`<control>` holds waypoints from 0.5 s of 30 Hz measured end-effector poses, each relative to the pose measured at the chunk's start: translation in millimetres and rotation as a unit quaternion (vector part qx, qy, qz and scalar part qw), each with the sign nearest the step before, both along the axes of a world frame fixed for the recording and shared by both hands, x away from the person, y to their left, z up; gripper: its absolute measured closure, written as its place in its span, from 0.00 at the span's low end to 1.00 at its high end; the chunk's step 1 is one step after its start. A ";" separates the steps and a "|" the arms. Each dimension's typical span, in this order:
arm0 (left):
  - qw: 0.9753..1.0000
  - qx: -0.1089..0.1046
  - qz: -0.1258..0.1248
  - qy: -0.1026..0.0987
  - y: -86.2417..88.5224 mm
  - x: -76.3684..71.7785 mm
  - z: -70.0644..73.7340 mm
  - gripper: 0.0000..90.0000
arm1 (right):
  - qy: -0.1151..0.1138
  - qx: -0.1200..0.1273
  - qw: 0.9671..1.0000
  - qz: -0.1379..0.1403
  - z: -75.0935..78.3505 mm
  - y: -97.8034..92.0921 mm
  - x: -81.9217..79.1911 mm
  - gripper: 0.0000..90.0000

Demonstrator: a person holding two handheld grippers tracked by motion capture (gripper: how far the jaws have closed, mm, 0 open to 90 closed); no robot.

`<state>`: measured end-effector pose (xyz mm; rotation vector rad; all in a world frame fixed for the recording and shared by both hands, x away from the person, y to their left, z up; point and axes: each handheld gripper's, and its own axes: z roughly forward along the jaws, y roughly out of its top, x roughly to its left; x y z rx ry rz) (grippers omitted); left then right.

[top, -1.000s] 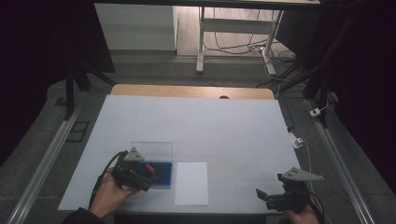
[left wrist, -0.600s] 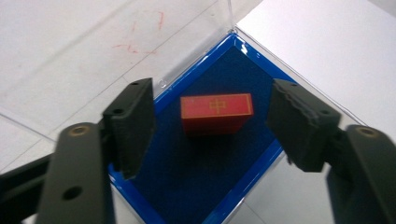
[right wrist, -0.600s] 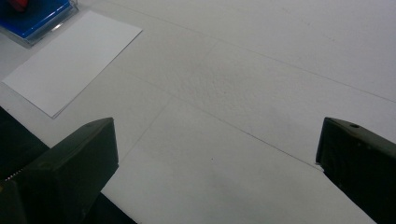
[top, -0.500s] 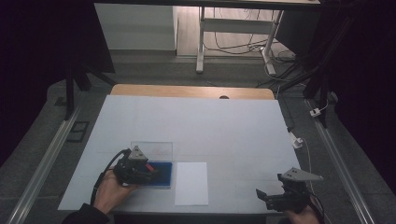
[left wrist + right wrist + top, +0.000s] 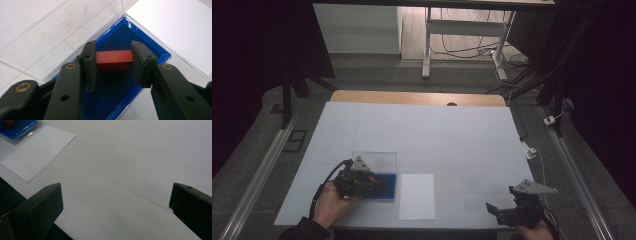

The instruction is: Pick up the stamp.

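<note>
A small red block [image 5: 113,60] with a gold mark sits between the jaws of my left gripper [image 5: 113,48], which presses on both its ends. The block is over the dark blue lining of an open case [image 5: 150,50] with a bright blue rim. In the high view the left gripper [image 5: 372,181] is over that case [image 5: 387,187] at the table's front left. My right gripper [image 5: 492,209] stands at the front right edge. Its jaws [image 5: 116,192] are wide apart over bare white table, holding nothing.
The case's clear lid [image 5: 374,160] lies open on its far side. A white sheet [image 5: 417,196] lies flat just right of the case, also seen as the sheet [image 5: 37,151] at upper left. The white table [image 5: 437,135] stretches away beyond.
The left hand and gripper have shifted slightly over the blue case. The right gripper has stayed in place.
</note>
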<state>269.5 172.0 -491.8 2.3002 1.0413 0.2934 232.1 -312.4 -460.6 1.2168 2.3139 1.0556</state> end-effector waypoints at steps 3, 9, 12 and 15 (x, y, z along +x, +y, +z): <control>1.000 0.001 -0.001 -0.003 -0.1 -0.3 -0.1 0.65 | -0.001 -0.001 1.000 0.001 0.0 0.1 -0.1 0.00; 1.000 -0.020 0.008 -0.016 3.8 -2.0 5.1 0.65 | -0.002 0.000 1.000 0.001 -0.1 0.4 -0.1 0.00; 0.999 -0.030 0.013 -0.015 5.8 -2.3 6.9 0.65 | -0.003 0.000 1.000 0.002 0.0 0.4 -0.1 0.00; 0.999 -0.040 0.015 -0.017 7.3 -3.3 9.4 0.65 | -0.003 -0.001 1.000 0.002 0.2 0.6 -0.4 0.00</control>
